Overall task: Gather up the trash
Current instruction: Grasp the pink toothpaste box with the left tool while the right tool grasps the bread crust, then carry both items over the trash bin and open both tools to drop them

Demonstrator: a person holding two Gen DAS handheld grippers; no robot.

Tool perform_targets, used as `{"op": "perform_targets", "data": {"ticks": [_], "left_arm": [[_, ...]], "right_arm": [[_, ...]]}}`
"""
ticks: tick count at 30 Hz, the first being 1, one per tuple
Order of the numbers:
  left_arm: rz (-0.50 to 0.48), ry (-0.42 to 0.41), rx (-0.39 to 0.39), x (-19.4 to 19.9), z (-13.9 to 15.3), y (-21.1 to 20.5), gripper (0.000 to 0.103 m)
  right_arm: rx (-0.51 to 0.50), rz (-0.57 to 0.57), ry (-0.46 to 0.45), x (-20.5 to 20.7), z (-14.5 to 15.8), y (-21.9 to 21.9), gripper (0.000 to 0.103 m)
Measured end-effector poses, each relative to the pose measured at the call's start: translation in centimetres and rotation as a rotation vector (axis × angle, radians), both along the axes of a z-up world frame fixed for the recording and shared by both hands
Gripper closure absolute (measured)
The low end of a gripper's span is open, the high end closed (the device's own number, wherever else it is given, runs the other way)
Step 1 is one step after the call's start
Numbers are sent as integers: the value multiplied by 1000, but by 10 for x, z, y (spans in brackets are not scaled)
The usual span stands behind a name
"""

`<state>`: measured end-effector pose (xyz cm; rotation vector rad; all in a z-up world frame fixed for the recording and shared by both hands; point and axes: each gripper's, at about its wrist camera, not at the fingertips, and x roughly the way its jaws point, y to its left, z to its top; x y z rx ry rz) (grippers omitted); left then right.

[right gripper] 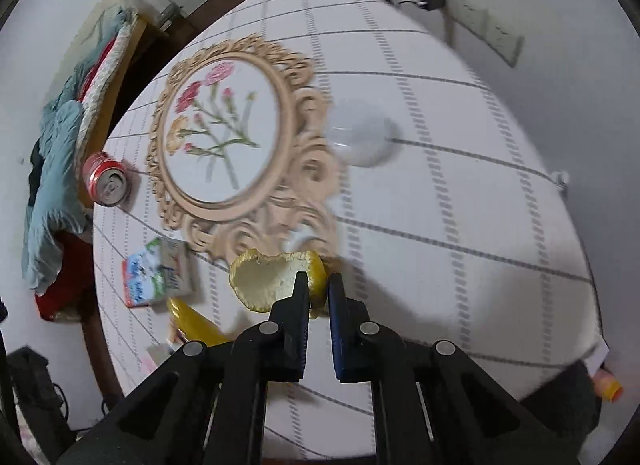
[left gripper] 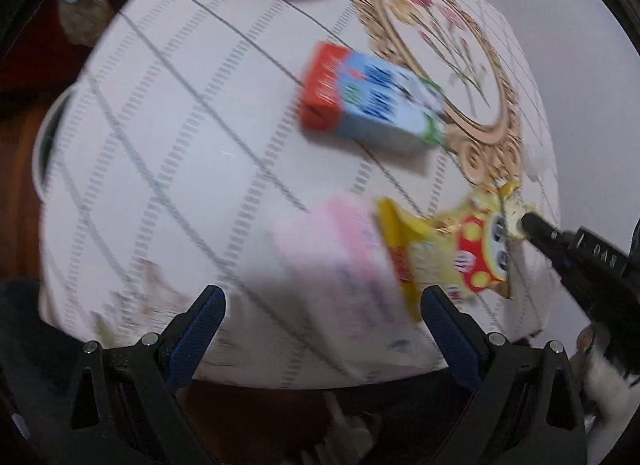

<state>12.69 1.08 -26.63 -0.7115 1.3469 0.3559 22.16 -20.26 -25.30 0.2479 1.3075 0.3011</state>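
My right gripper (right gripper: 318, 285) is shut on a yellow fruit peel (right gripper: 264, 281) and holds it just above the checked tablecloth; it also shows in the left wrist view (left gripper: 520, 223) at the right. My left gripper (left gripper: 322, 305) is open, its fingers either side of a pink pack (left gripper: 340, 261) at the table's near edge. A yellow and red snack wrapper (left gripper: 452, 253) lies beside the pack. A red, blue and white carton (left gripper: 368, 101) lies mid-table, and also shows in the right wrist view (right gripper: 156, 271). A red can (right gripper: 106, 179) lies on its side.
A framed flower embroidery (right gripper: 228, 133) lies flat on the table (right gripper: 460, 225). A clear upturned bowl (right gripper: 360, 133) sits to its right. A chair with clothes (right gripper: 60, 169) stands beyond the table's left edge. A white bin rim (left gripper: 44, 145) shows below the table's left side.
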Motion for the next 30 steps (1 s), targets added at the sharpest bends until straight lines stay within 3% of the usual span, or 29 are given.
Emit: {"op": "perform_targets", "data": {"ticks": [1, 2, 3, 4, 8, 12, 14, 16, 19, 23, 24, 25, 27, 30], "left_arm": [[5, -7, -7, 4, 0, -2, 5], [14, -11, -14, 7, -2, -5, 18], [20, -13, -22, 8, -4, -5, 40], [26, -16, -27, 9, -5, -5, 49], [27, -38, 19, -1, 2, 9, 52], [-20, -20, 149, -4, 8, 35, 53], [-55, 3, 162, 0, 3, 43, 50], [-60, 27, 134, 4, -8, 50, 50], [-69, 24, 180, 12, -11, 47, 51], [-81, 19, 235, 18, -10, 36, 55], [-78, 9, 241, 17, -10, 34, 55], [-76, 4, 242, 16, -10, 34, 56], [-75, -6, 254, 11, -9, 30, 56], [-78, -18, 291, -3, -1, 30, 56]], "right_arm": [[0, -4, 2, -4, 0, -6, 94], [-3, -5, 5, -7, -1, -10, 94], [-4, -7, 8, -10, -1, -15, 94], [-1, -8, 11, -12, -2, -17, 94], [7, -1, 20, -21, -4, -21, 94], [-3, 21, 23, -21, -6, -13, 92], [-5, 16, 25, -18, -5, -11, 84], [13, -3, 34, -14, -7, -10, 48], [12, -14, 34, -11, -10, -3, 45], [-32, -15, -7, -13, -9, 9, 46], [-53, -17, -22, -15, -8, 12, 51], [-60, -12, -30, -16, -8, 14, 75], [-96, -4, -52, -18, -9, 20, 89], [-89, 6, -71, -20, -9, 23, 92]]}}
